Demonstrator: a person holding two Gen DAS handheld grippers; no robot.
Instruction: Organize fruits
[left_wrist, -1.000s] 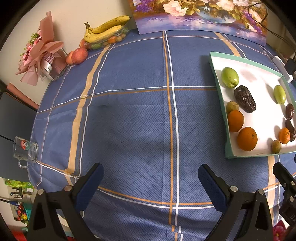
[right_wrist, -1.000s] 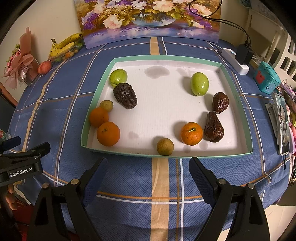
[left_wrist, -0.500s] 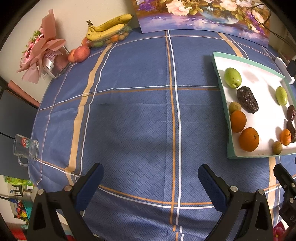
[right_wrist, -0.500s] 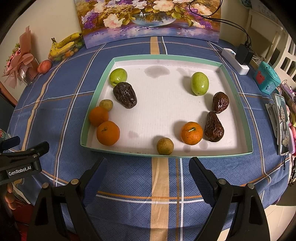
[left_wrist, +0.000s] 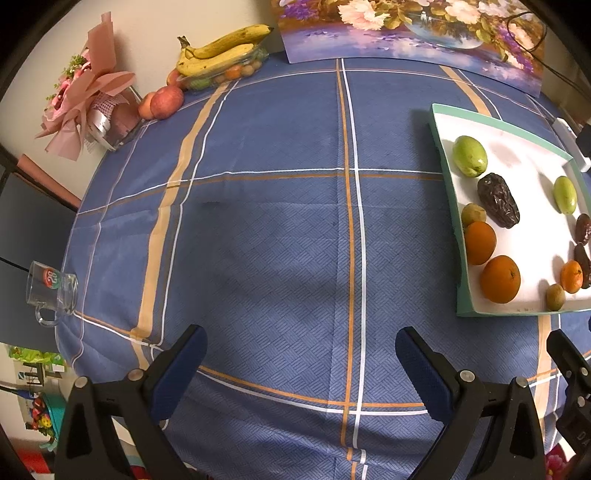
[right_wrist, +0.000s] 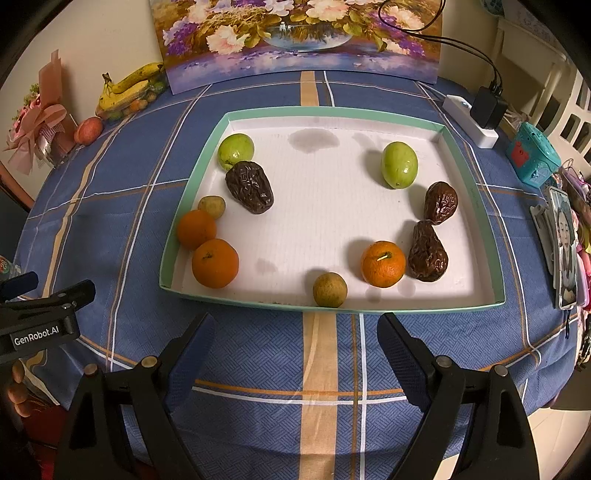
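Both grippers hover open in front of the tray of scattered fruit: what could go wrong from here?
1. The two wrinkled dark brown dates at the right touch each other, and an orange mandarin sits right beside them; a pinch there may nudge a neighbour.
2. The small round tan fruit rests by the near wall of the shallow white tray with a green rim; the open right gripper may knock that wall.
3. The round oranges and green fruits could roll if bumped.
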